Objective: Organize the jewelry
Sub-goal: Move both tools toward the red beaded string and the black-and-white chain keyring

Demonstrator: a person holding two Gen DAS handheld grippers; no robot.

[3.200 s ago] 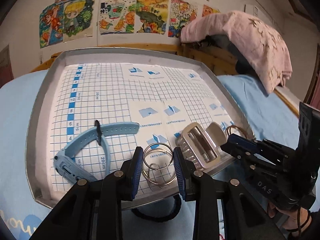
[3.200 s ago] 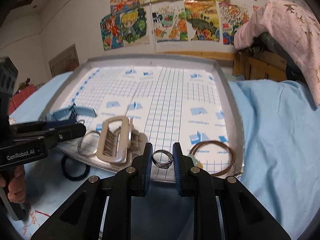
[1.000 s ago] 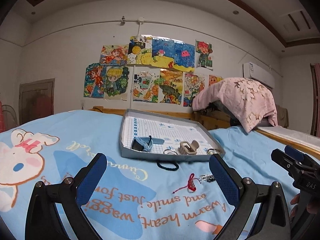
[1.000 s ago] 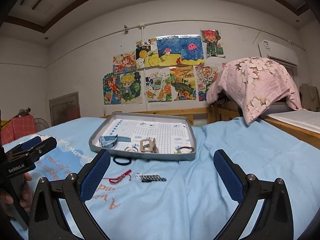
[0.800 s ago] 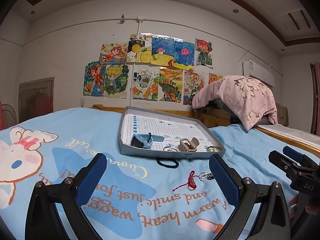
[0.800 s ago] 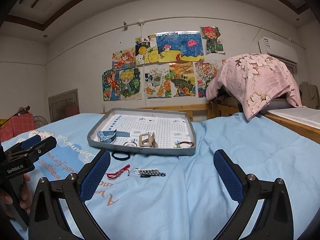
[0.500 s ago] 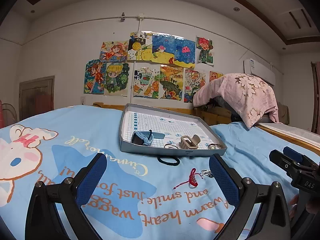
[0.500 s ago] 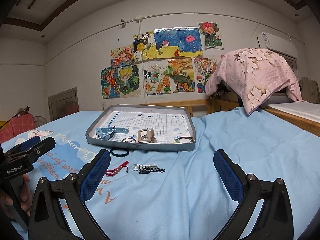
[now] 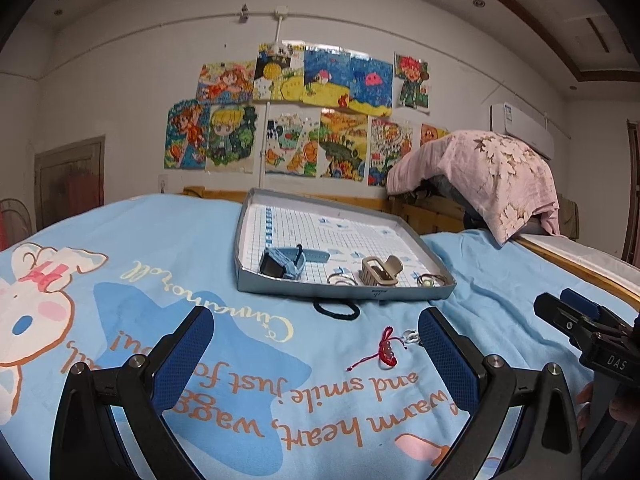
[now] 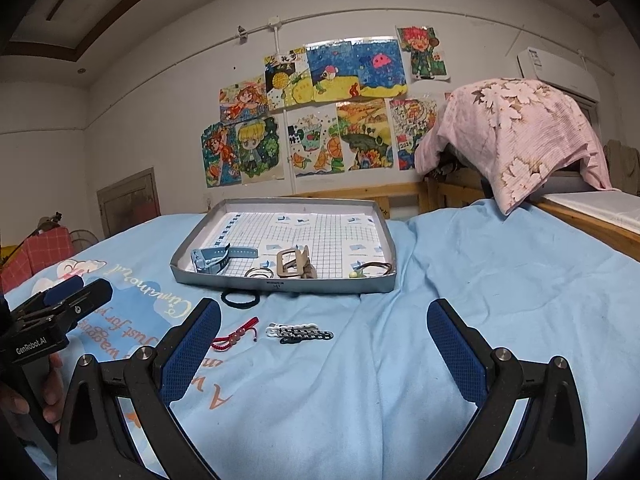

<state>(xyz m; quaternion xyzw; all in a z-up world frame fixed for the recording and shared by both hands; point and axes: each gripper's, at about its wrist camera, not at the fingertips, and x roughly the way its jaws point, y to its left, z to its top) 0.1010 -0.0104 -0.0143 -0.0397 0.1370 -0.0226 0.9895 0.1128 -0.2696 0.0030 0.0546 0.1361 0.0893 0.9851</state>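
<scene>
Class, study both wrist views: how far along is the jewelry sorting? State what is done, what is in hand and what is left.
Done: the blue watch, metal rings, hair claw and brown loop lie in the tray.
In hand: nothing; the left gripper and right gripper are open.
Left: the black hair tie, red bracelet and chain bracelets lie on the bedsheet.

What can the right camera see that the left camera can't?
Only the right wrist view shows the black and white chain bracelets whole; in the left view they are mostly hidden behind a gripper finger. Only the left view shows the bunny print in full. Both show the tray, blue watch, hair claw, black hair tie and red cord bracelet.
</scene>
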